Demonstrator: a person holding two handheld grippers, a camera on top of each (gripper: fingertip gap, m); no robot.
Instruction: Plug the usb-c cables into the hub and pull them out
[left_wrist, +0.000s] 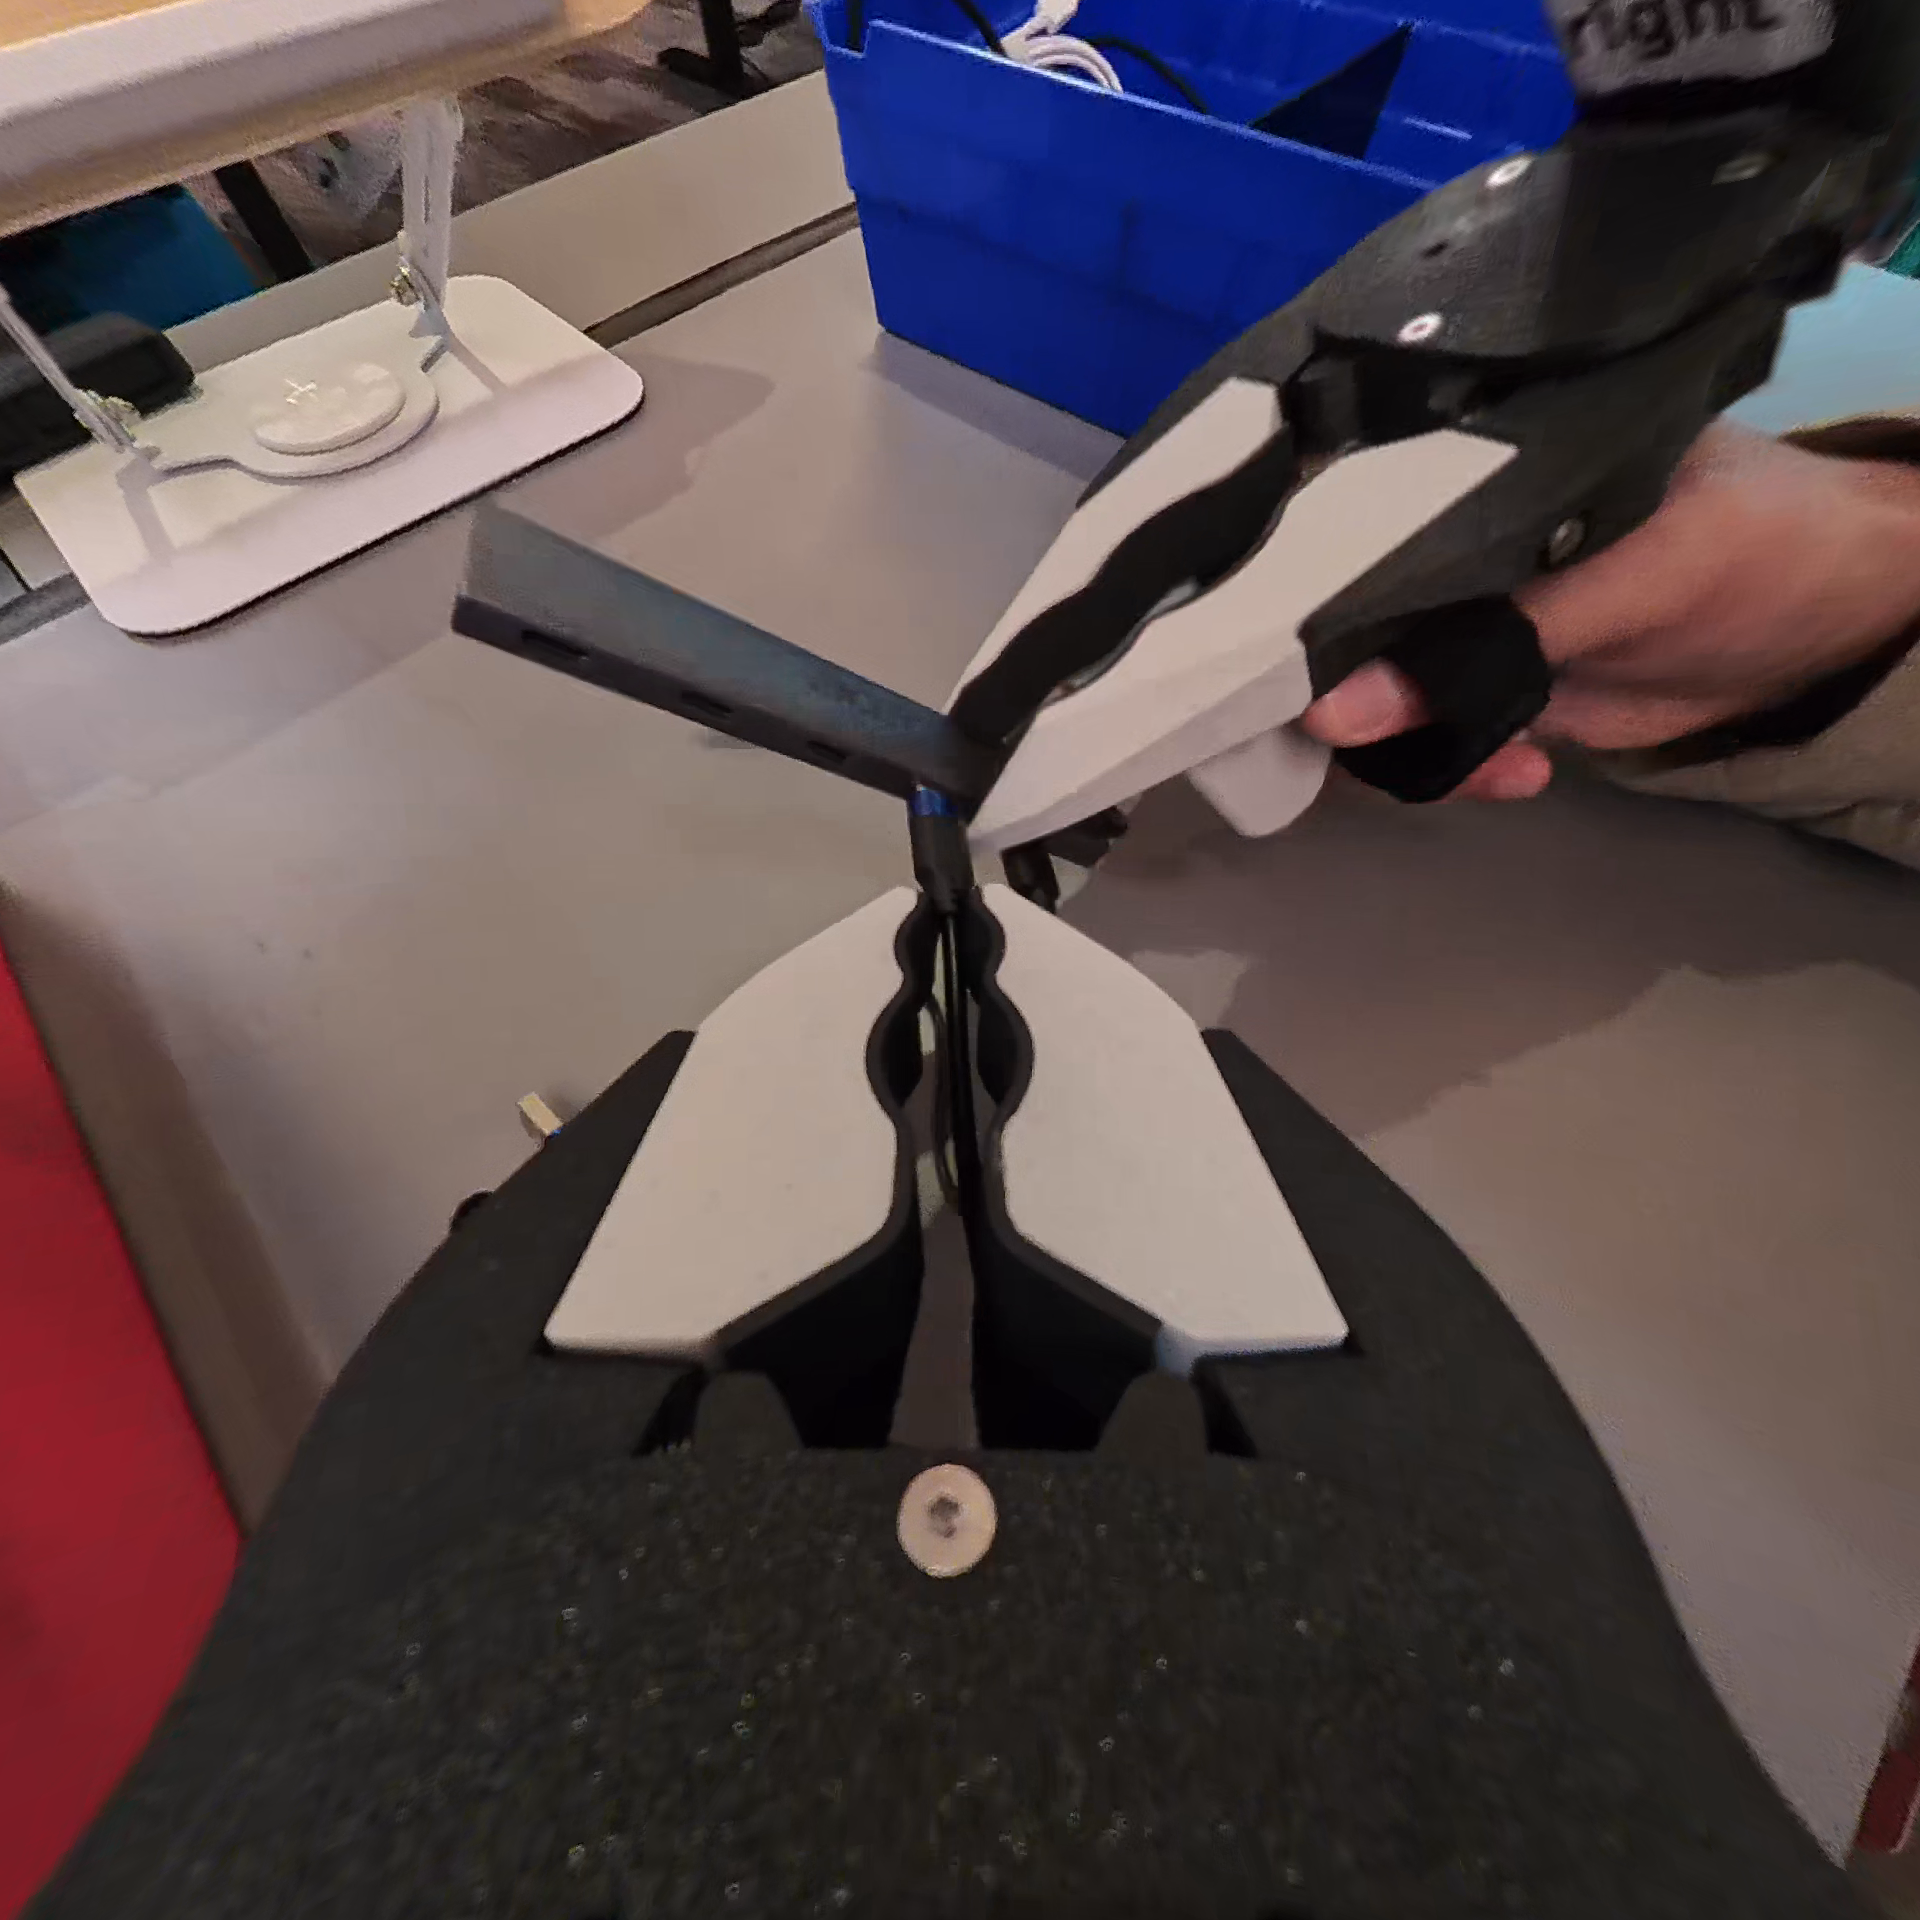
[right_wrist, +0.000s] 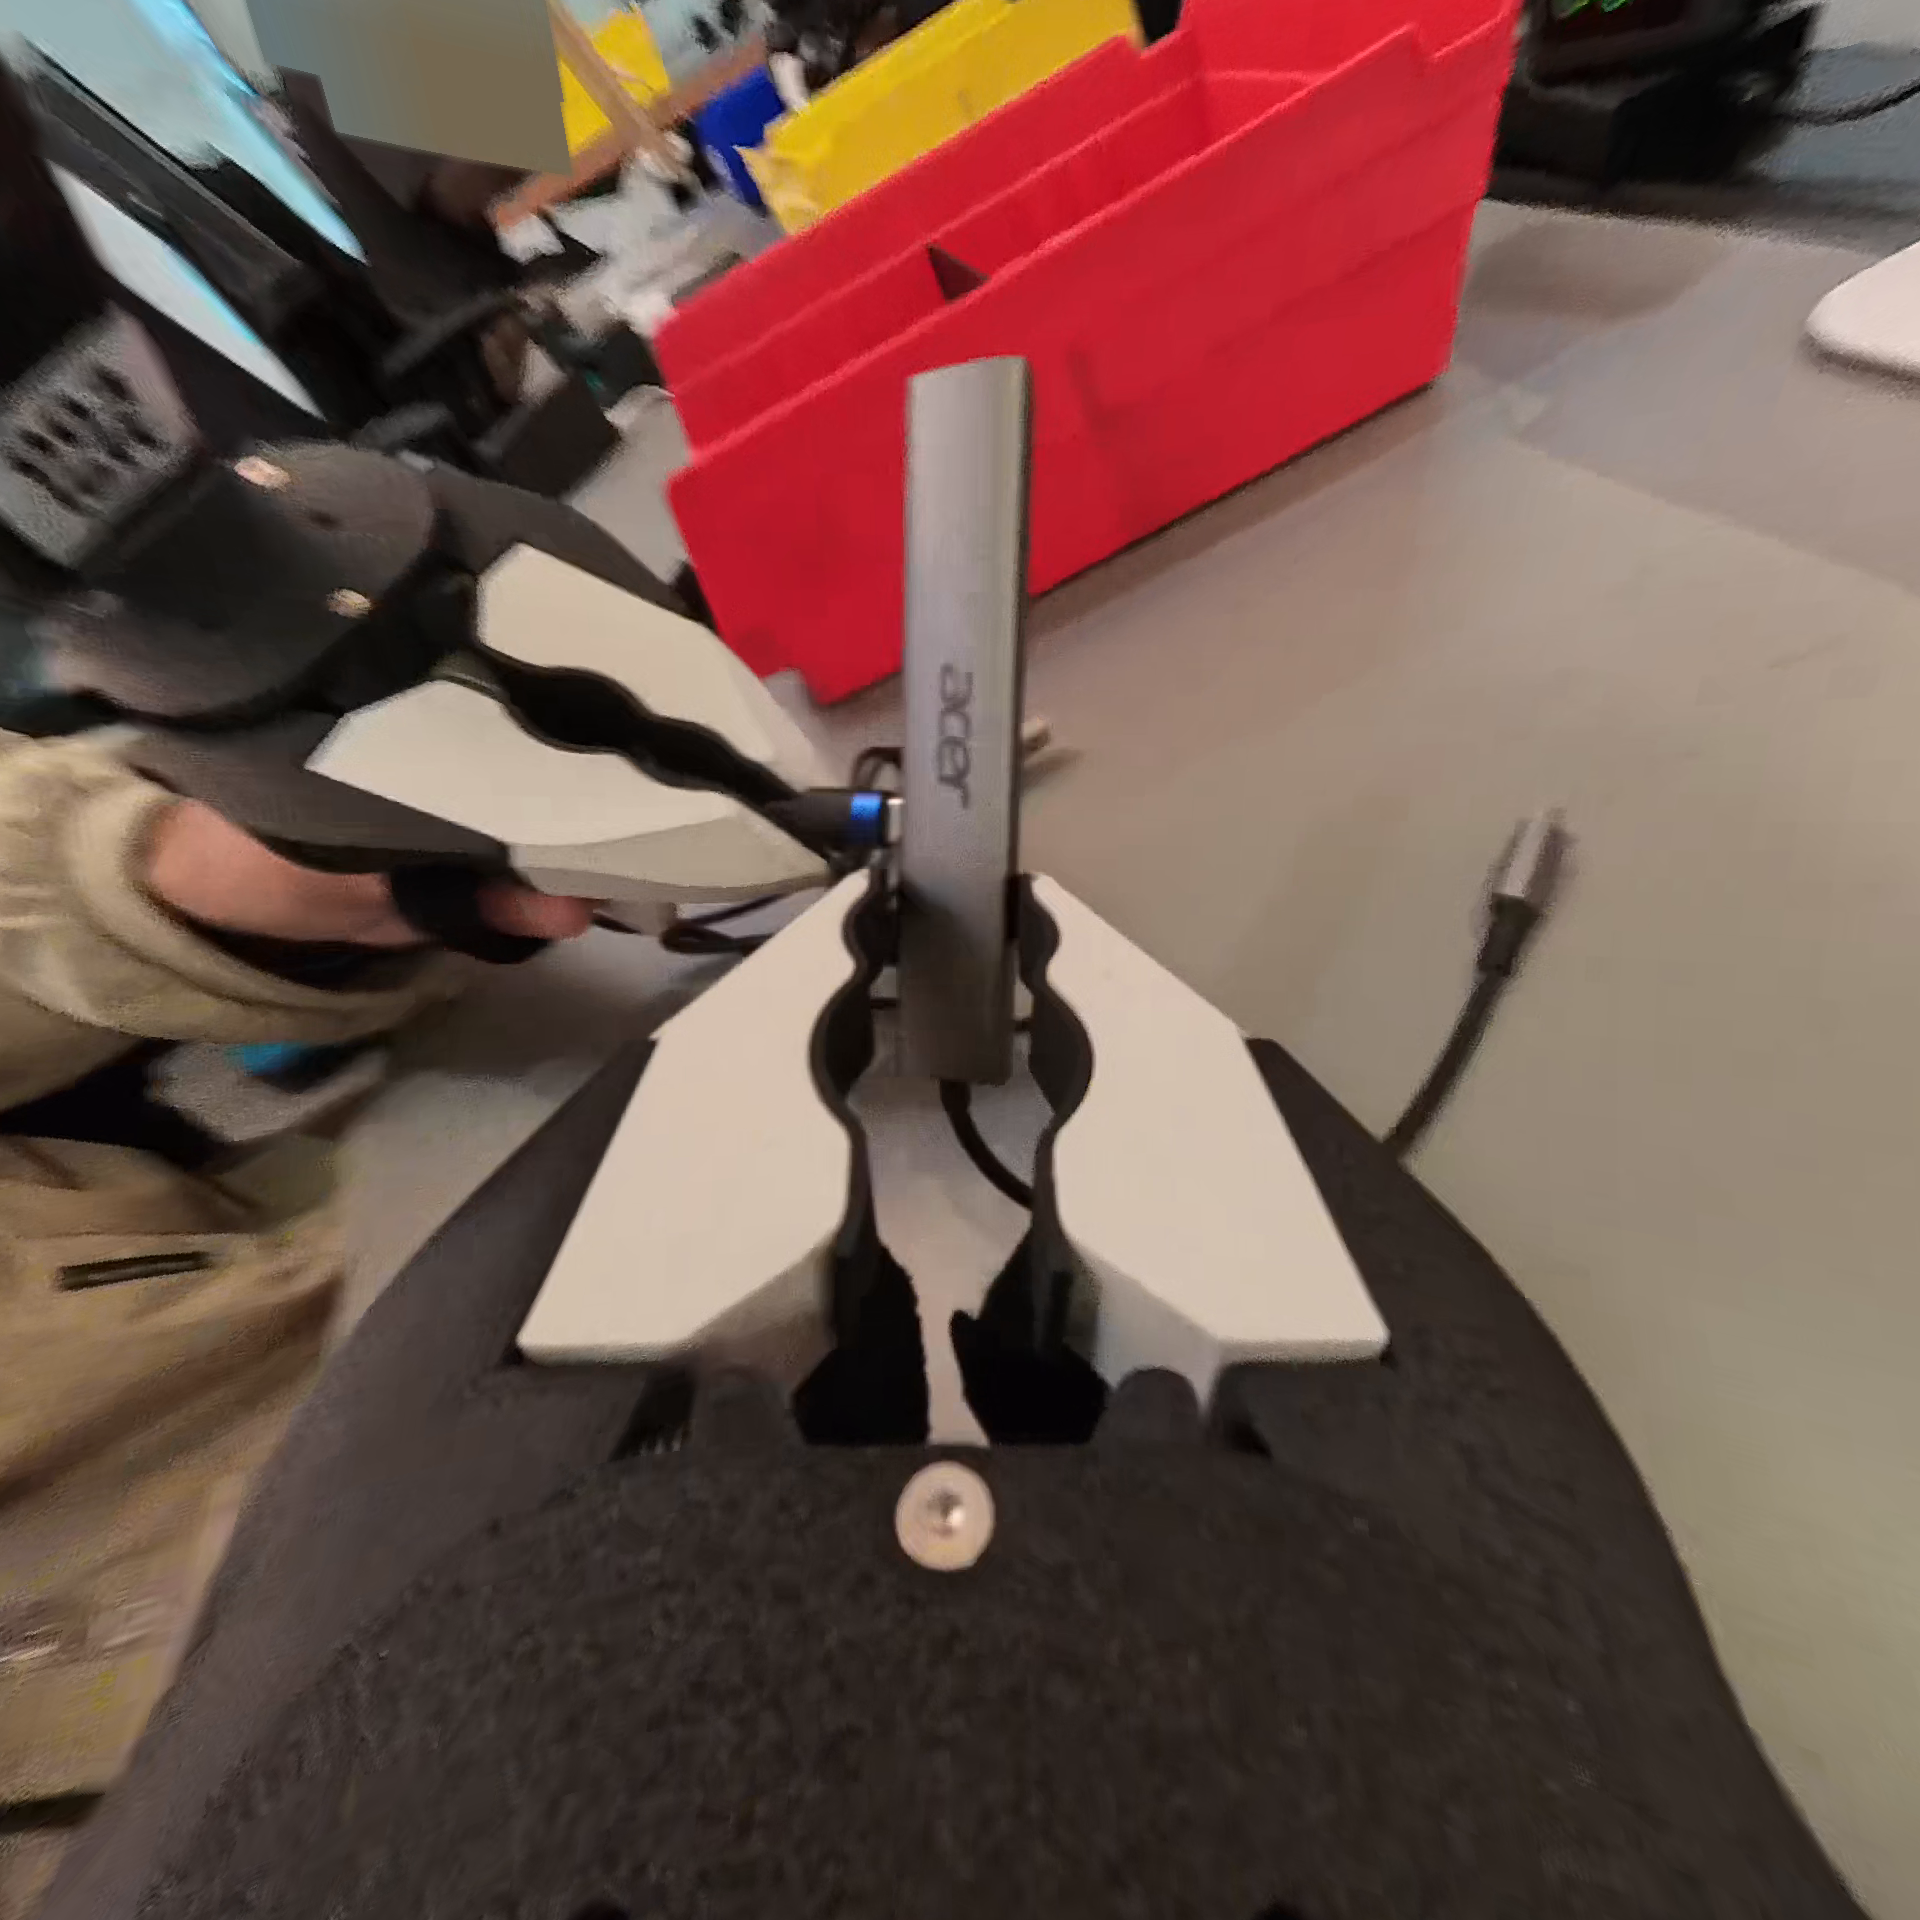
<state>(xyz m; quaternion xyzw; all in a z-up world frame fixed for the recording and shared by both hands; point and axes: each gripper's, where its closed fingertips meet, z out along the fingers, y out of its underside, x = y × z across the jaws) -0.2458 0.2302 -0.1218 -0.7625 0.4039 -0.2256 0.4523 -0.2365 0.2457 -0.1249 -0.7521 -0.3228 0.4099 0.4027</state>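
The left wrist view gives you the side of the hub (left_wrist: 707, 675) with its row of slots; the right wrist view shows its flat top face (right_wrist: 961, 665) instead, plus a loose cable (right_wrist: 1496, 935) lying on the table at about 3 o'clock that the left camera doesn't show at all.

The right gripper (right_wrist: 945, 904) is clamped on the near end of the hub, holding it up off the table. From its own camera the hub's long axis runs straight out toward 12 o'clock. From the left camera the same bar slants from the right gripper (left_wrist: 982, 764) up toward 10 o'clock.

The left gripper (left_wrist: 948, 902) is pinched shut on a black plug with a blue ring (left_wrist: 935, 836), which meets the hub's side close to the held end. How far in it sits is hard to call.

Surface is a grey table (left_wrist: 1455, 1039). A blue bin (left_wrist: 1091, 239) sits at 12 o'clock in the left view, with a white stand base (left_wrist: 343, 457) at 10; a red bin (right_wrist: 1195, 395) and a yellow bin (right_wrist: 935, 83) sit behind the hub in the right view. A hand (left_wrist: 1704, 623) holds the right gripper.
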